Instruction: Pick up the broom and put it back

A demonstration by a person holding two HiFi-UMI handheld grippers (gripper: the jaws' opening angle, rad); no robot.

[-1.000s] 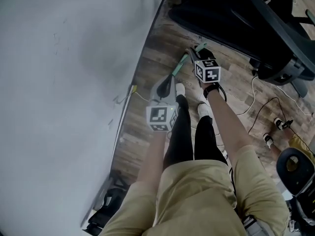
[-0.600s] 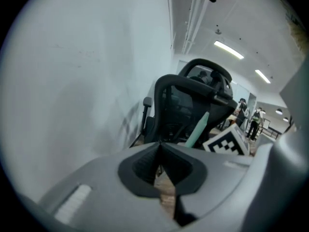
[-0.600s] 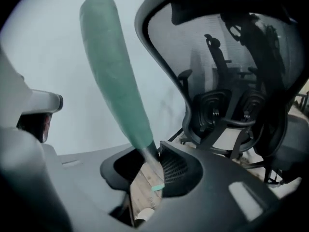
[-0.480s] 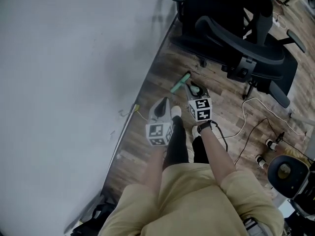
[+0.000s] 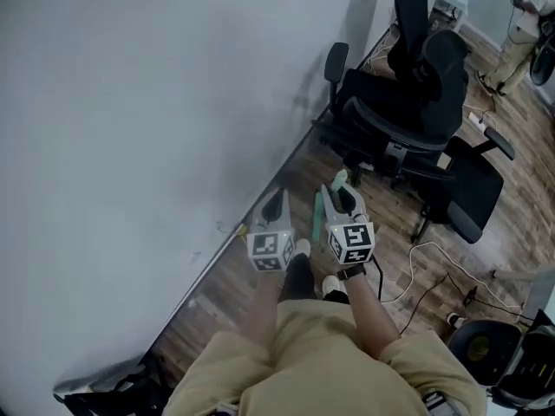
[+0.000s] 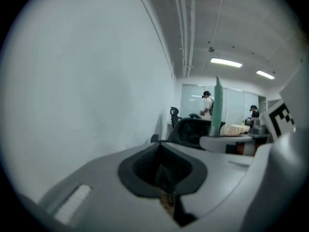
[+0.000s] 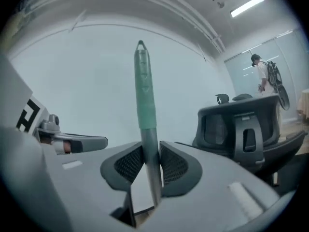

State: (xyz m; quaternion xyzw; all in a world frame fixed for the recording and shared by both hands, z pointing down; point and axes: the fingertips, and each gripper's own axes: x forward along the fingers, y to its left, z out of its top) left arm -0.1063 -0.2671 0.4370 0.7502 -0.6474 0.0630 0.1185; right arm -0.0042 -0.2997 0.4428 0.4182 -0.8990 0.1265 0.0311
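First, the head view, looking steeply down: a person in tan shorts (image 5: 347, 354) stands on a wood-plank floor (image 5: 225, 293) beside a plain white wall (image 5: 130, 102) that fills the left of the frame. Both arms reach forward at lower centre. The left tongs (image 5: 276, 204) sit close to the wall. The right tongs (image 5: 342, 196) sit just to their right. Each has a marker cube behind it. The broom (image 5: 317, 217) shows only as a slim green handle between the two, right beside the right tongs. An office chair (image 5: 416, 102), black, stands at upper right, and cables (image 5: 416, 263) trail over the floor at right.

Next, the left gripper view: the left tongs (image 6: 166, 178) sit at bottom centre, their dark pads pressed together with nothing between them. The white wall covers the left half. Right of centre the broom (image 6: 217, 105) stands upright, its green handle rising out of the right tongs (image 6: 218, 138). Far off, two people (image 6: 207, 103) stand in a bright office under ceiling lights (image 6: 227, 62).

Last, the right gripper view: the right tongs (image 7: 147, 161) are clamped on the broom (image 7: 145, 95), their mesh-textured pads touching both sides of its grey metal shaft. The green grip rises straight up to a tip near top centre. The left tongs (image 7: 96, 141) appear at the left, the office chair (image 7: 241, 124) at right, and a person (image 7: 263, 71) at upper right.
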